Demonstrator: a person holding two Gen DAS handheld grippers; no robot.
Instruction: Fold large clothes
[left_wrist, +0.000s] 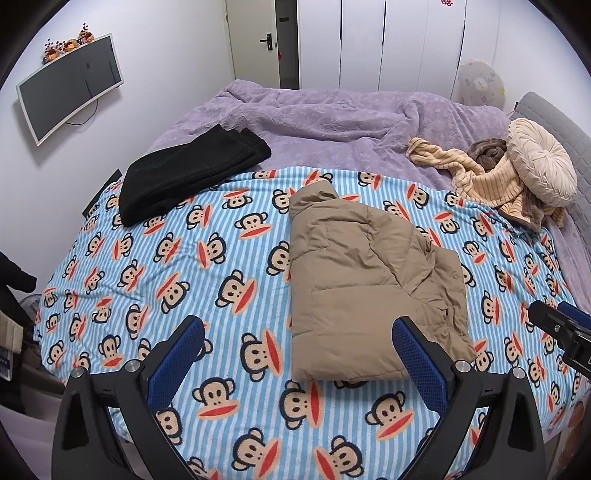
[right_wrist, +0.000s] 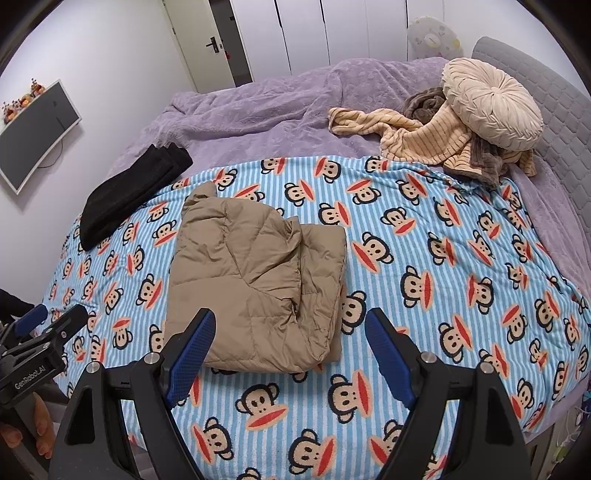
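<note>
A tan puffer jacket lies folded into a rough rectangle on the blue striped monkey-print blanket; it also shows in the right wrist view. My left gripper is open and empty, hovering above the blanket near the jacket's near edge. My right gripper is open and empty, hovering over the jacket's near right corner. The right gripper also shows at the right edge of the left wrist view. The left gripper also shows at the left edge of the right wrist view.
A folded black garment lies at the blanket's far left. A purple duvet covers the far bed. A beige striped garment and a round cream cushion sit by the grey headboard. A monitor hangs on the left wall.
</note>
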